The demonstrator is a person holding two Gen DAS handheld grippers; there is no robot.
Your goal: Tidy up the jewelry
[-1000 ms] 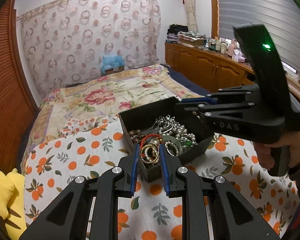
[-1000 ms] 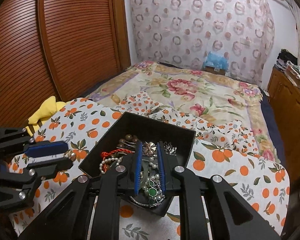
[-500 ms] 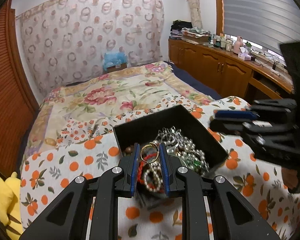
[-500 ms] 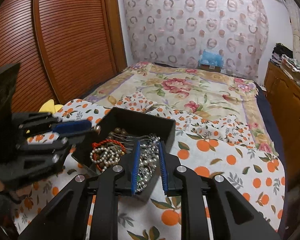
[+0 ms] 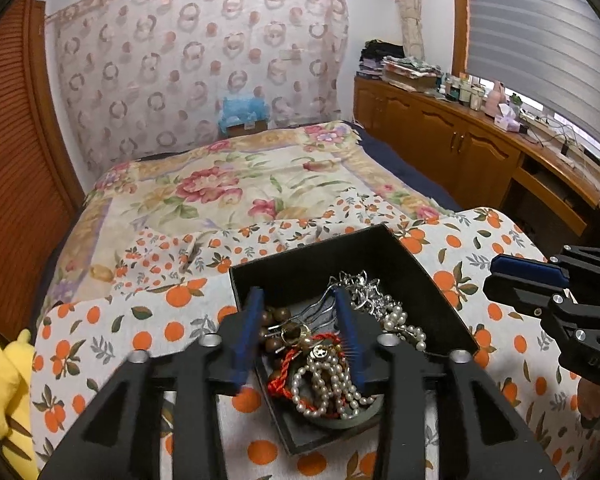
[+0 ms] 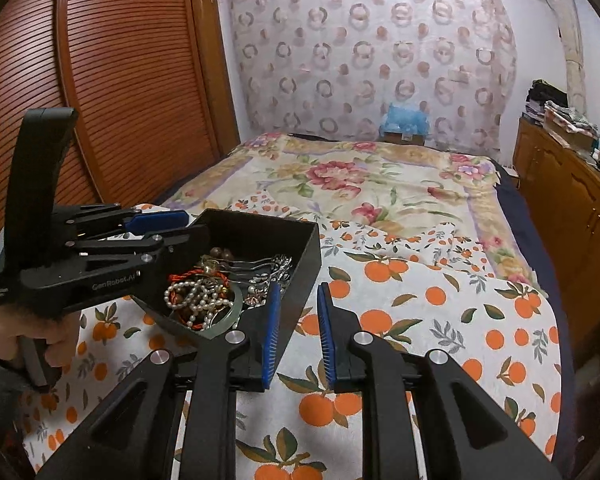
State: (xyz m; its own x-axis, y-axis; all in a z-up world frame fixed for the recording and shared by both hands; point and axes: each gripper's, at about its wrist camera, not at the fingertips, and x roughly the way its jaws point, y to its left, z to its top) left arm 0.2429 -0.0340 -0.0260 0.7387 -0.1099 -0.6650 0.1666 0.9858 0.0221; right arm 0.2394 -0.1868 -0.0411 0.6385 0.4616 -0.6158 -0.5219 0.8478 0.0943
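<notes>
A black open box (image 5: 312, 258) (image 6: 300, 252) sits on the orange-print cloth and holds a tangle of jewelry: pearl strands (image 5: 328, 384) (image 6: 196, 294), a red cord (image 5: 288, 368), silver chains (image 5: 364, 288), brown beads (image 5: 276, 316) and a green bangle (image 6: 230, 320). My left gripper (image 5: 298, 320) is open and empty, its fingers spread above the near part of the box; it also shows in the right wrist view (image 6: 156, 226). My right gripper (image 6: 298, 314) is open and empty, just right of the box's near corner; it shows at the right edge of the left wrist view (image 5: 512, 276).
The orange-print cloth (image 6: 440, 320) covers the near end of a bed with a floral quilt (image 5: 236, 188). A yellow plush toy (image 5: 4, 392) lies at the left edge. Wooden cabinets (image 5: 460, 148) run along the right, a slatted wooden door (image 6: 120, 80) along the left.
My left gripper let go of the gold ring and its jaws opened wide over the box. My right gripper moved right, out of the box, and opened a little.
</notes>
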